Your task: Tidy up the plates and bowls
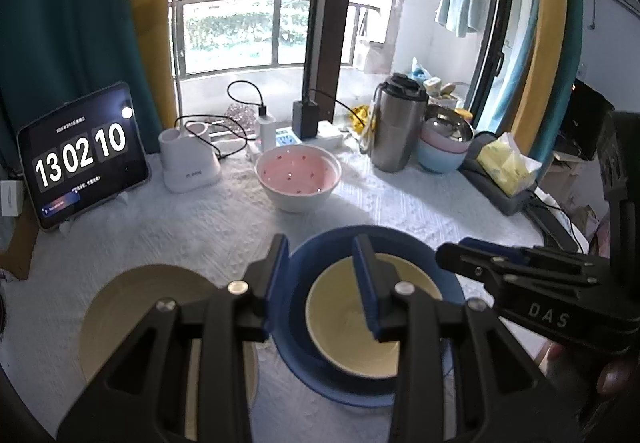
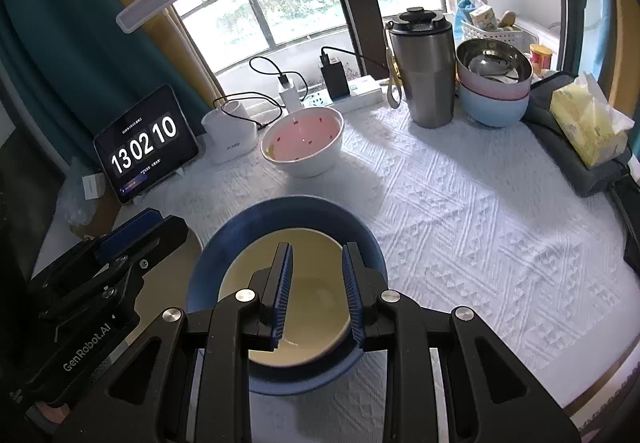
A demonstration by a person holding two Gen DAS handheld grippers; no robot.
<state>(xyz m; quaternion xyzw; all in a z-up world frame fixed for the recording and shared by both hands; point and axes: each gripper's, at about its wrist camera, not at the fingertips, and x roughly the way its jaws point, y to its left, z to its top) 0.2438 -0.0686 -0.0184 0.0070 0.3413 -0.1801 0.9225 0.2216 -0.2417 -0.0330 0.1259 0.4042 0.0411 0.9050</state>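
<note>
A cream bowl [image 1: 344,323] [image 2: 316,295] sits nested inside a wider dark blue bowl [image 1: 320,375] [image 2: 224,243] on the white tablecloth [image 2: 480,223]. My left gripper [image 1: 320,243] hovers open over the blue bowl's left rim, one finger outside it and the other above the cream bowl. My right gripper [image 2: 317,247] is open above the cream bowl's inside, with no pad pressing on it; in the left wrist view it [image 1: 444,255] reaches in from the right. A tan plate [image 1: 140,303] lies left of the blue bowl. A pink-lined white bowl [image 1: 298,175] [image 2: 304,135] stands farther back.
At the back right a steel bowl sits in stacked pink and blue bowls [image 1: 444,147] [image 2: 494,83], beside a steel tumbler [image 2: 424,71] and a tissue pack [image 2: 588,123]. A tablet clock [image 1: 80,155], a lamp base [image 1: 188,159] and chargers with cables line the back edge.
</note>
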